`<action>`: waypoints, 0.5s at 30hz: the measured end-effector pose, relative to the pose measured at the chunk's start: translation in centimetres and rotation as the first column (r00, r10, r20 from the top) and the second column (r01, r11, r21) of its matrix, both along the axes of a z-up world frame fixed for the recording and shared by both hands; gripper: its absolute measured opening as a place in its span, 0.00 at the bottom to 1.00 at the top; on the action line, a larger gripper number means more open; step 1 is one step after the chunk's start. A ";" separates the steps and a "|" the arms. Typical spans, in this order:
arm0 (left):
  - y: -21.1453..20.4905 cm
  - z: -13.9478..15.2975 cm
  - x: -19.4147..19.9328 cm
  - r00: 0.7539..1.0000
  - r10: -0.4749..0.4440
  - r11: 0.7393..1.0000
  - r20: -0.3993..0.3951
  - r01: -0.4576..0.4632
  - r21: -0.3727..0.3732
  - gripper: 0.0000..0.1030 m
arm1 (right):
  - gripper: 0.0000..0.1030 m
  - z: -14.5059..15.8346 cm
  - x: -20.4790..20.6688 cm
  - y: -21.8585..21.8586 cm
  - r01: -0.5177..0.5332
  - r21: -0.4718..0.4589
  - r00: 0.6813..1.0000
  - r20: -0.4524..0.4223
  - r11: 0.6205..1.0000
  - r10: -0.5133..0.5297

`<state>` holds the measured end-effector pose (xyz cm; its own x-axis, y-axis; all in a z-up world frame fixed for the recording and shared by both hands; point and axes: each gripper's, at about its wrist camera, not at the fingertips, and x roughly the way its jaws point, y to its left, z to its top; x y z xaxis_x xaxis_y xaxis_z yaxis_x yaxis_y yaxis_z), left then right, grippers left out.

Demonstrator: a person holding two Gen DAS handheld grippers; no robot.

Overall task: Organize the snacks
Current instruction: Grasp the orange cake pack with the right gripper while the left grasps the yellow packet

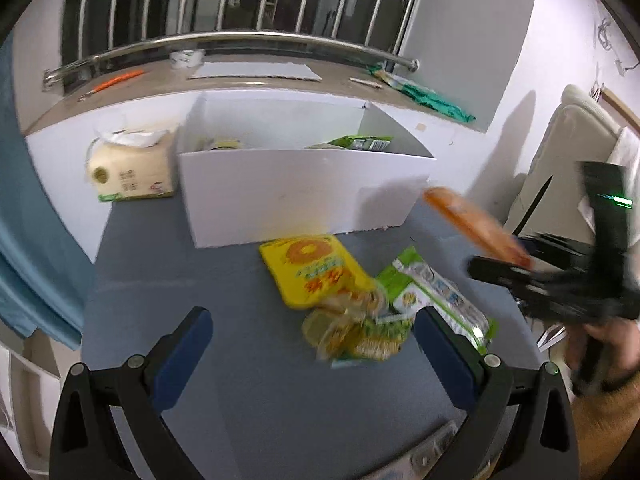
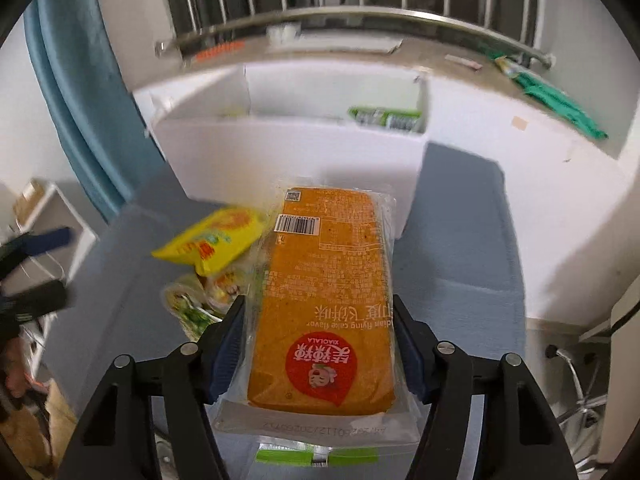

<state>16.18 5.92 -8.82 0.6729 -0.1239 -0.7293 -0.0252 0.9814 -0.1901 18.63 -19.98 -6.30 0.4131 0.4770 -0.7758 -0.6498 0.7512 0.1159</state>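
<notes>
My right gripper [image 2: 318, 304] is shut on an orange snack packet [image 2: 324, 292] in clear wrap, with the blue pads pressing its long sides. In the left wrist view this packet [image 1: 476, 224] hangs above the table's right side, in front of the white box [image 1: 300, 196]. My left gripper [image 1: 312, 316] is open and holds nothing. Just beyond its fingers a small pile lies on the grey table [image 1: 180, 280]: a yellow packet [image 1: 312, 268], a green-and-white packet [image 1: 436, 296] and clear bags of snacks [image 1: 352, 336]. Inside the box lies a green packet [image 1: 360, 143].
A pack of tissues [image 1: 128, 168] stands left of the box against the white wall. Behind it a ledge [image 1: 256, 88] with a steel rail [image 1: 240, 38] holds a green bag [image 1: 432, 98] and an orange pen [image 1: 116, 80]. A blue curtain [image 1: 24, 200] hangs at the left.
</notes>
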 end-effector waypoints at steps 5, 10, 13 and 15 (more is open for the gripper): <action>-0.6 -2.3 6.2 0.992 0.033 0.999 -0.125 -0.036 -0.022 1.00 | 0.69 2.1 -2.9 -3.1 0.030 0.079 0.999 0.028 0.996 -0.033; -0.8 -5.4 11.0 0.961 0.115 0.993 -0.250 -0.113 0.023 1.00 | 0.69 2.4 -4.8 -4.8 0.053 0.104 0.998 0.032 0.993 -0.057; -1.1 -7.1 12.4 0.949 0.103 0.995 -0.297 -0.100 0.025 0.97 | 0.69 2.0 -5.0 -5.4 0.068 0.110 0.997 0.019 0.992 -0.070; -1.3 -7.7 12.5 0.951 0.069 0.997 -0.300 -0.072 0.002 0.78 | 0.69 1.8 -4.8 -5.6 0.071 0.110 0.997 0.010 0.991 -0.073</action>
<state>28.69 4.65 -16.51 0.4305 -0.0913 -0.8980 -0.1517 0.9734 -0.1717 13.79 -25.54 -4.49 0.4600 0.5277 -0.7141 -0.5967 0.7793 0.1915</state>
